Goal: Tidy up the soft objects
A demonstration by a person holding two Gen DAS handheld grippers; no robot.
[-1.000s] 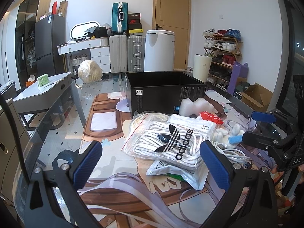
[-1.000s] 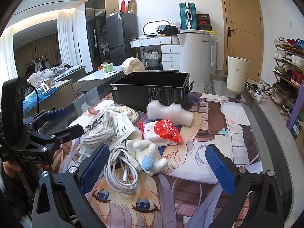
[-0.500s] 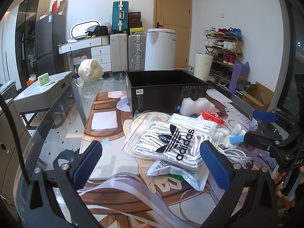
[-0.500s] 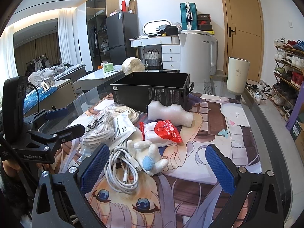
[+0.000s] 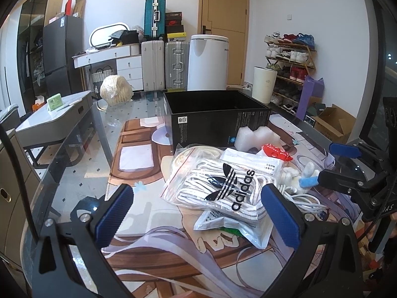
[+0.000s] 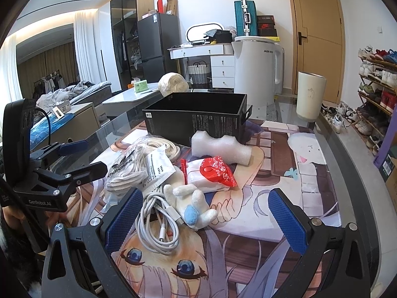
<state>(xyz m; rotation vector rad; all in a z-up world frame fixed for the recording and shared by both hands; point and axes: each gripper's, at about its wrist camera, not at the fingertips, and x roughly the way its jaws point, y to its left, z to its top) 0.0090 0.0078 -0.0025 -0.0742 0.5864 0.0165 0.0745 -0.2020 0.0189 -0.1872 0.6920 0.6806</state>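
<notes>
A clear adidas bag of white laces [image 5: 223,186] lies on the printed mat, just ahead of my open, empty left gripper [image 5: 198,213]. Behind it stands an open black box [image 5: 215,121] [image 6: 196,121]. A white foam block [image 6: 220,146], a red-and-white packet [image 6: 213,173], a white and blue plush toy [image 6: 191,203] and a coiled white cable [image 6: 158,223] lie in front of my open, empty right gripper [image 6: 206,221]. The plush sits between its fingers' line, slightly ahead. The adidas bag also shows in the right wrist view [image 6: 126,171].
A coil of cream rope [image 6: 163,146] and a flat white pouch [image 5: 235,226] lie in the pile. A cream yarn-like bundle [image 5: 115,93] sits at the glass table's far left. A white bin [image 6: 310,99] stands beyond the table edge on the right.
Almost nothing has changed; both grippers stay open and hover in place, with only a slight drift of the views.
</notes>
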